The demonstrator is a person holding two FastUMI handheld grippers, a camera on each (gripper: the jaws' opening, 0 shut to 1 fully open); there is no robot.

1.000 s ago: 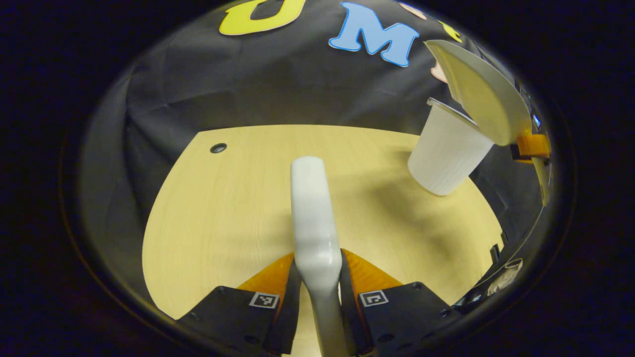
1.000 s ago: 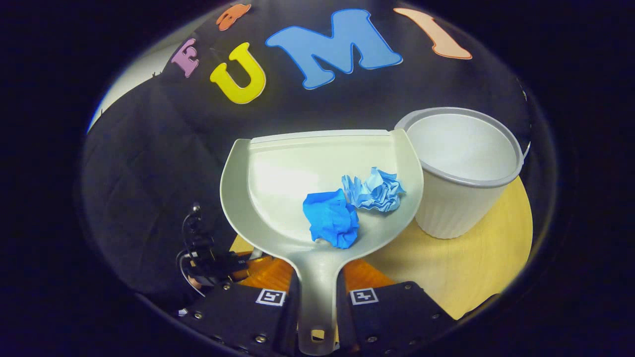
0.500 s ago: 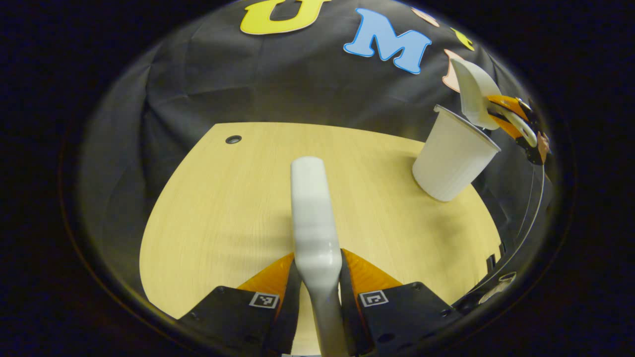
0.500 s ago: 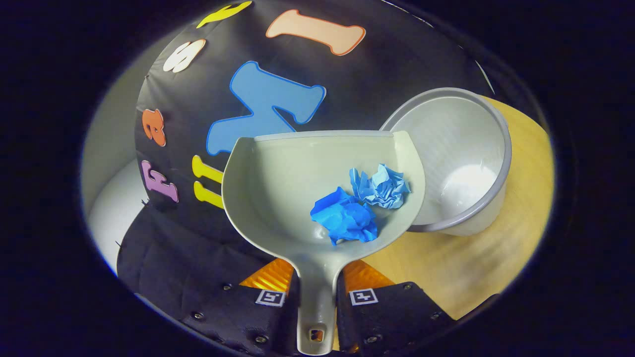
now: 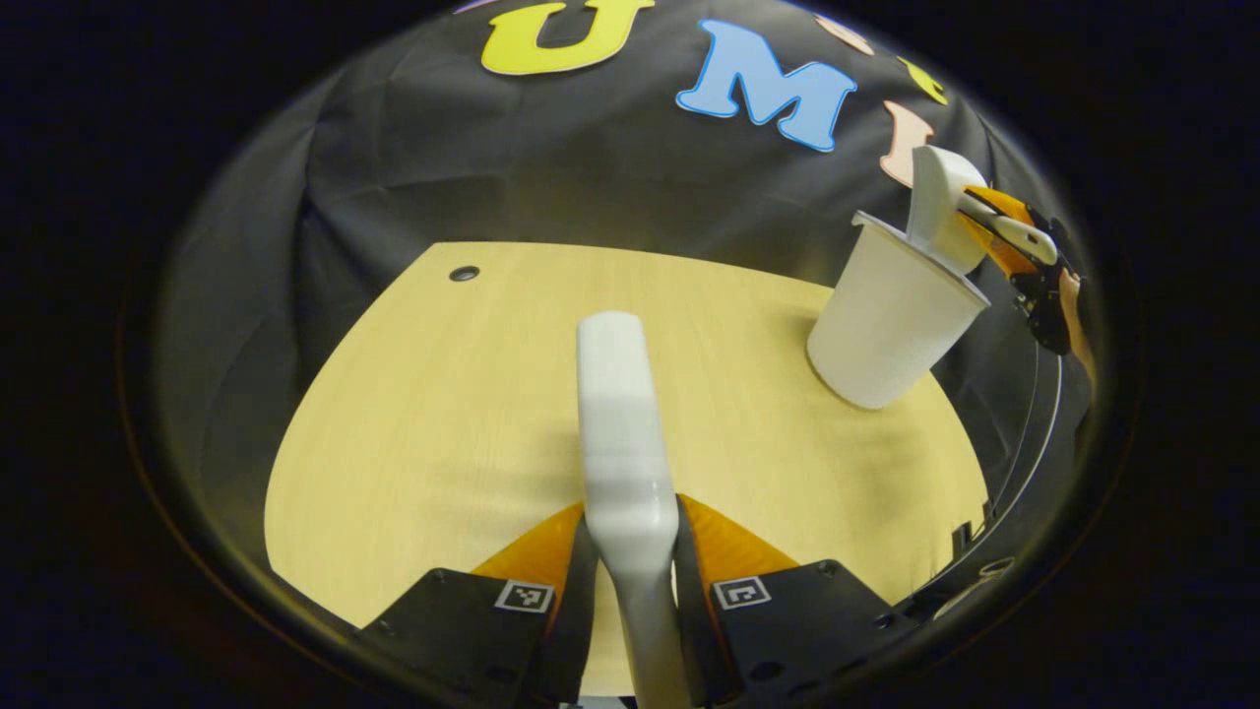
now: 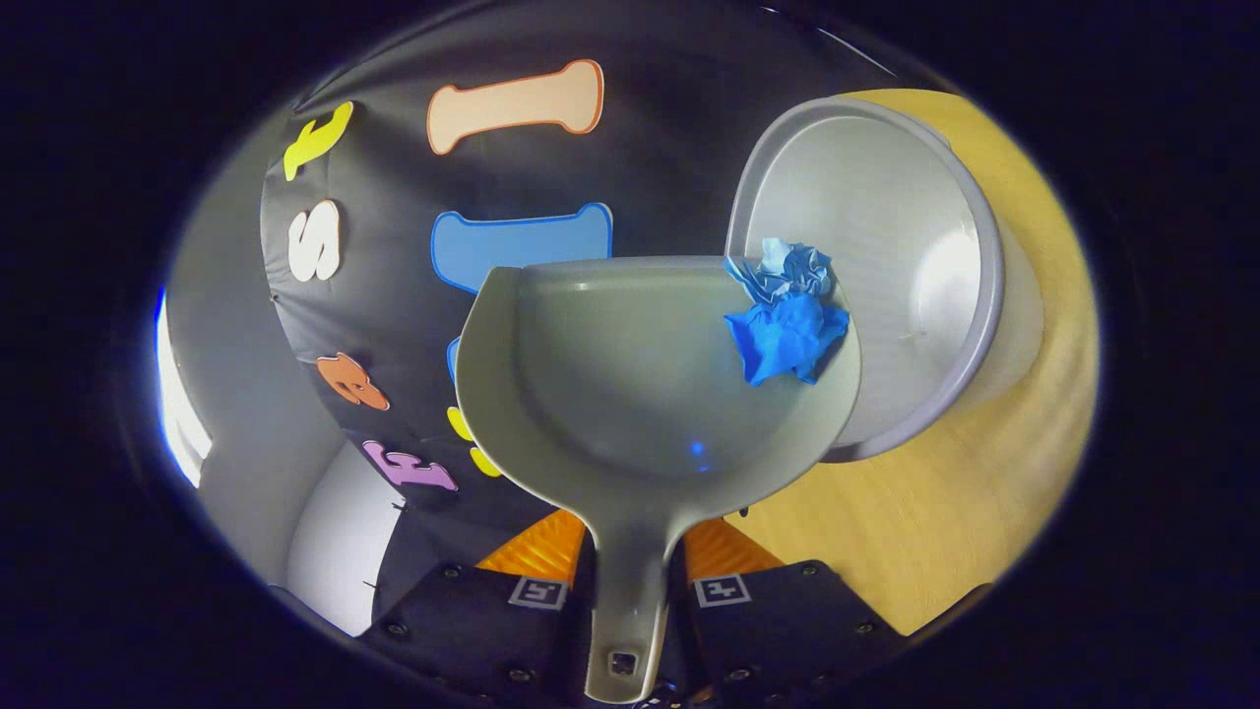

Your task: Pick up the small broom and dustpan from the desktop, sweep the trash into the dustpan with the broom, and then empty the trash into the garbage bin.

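In the right gripper view my right gripper (image 6: pixel 635 551) is shut on the handle of the grey dustpan (image 6: pixel 630 394), which is tipped steeply toward the white garbage bin (image 6: pixel 886 246). A dark blue paper wad (image 6: pixel 787 340) and a pale blue wad (image 6: pixel 792 271) lie at the pan's front right corner, over the bin's mouth. In the left gripper view my left gripper (image 5: pixel 635 551) is shut on the white broom (image 5: pixel 618 433), held above the table (image 5: pixel 443 414). The bin (image 5: pixel 886 320) stands at the right there, with the dustpan (image 5: pixel 940 207) and the right gripper (image 5: pixel 1024 241) tilted over its rim.
A small dark grommet hole (image 5: pixel 464 273) sits near the table's far left edge. The black cloth wall rises close behind the table and the bin. A cable (image 5: pixel 1034 433) hangs down at the right of the left gripper view.
The dustpan has rolled further toward the bin, and both paper wads have slid from the middle of the pan to its front corner at the bin's rim. The broom has hardly moved.
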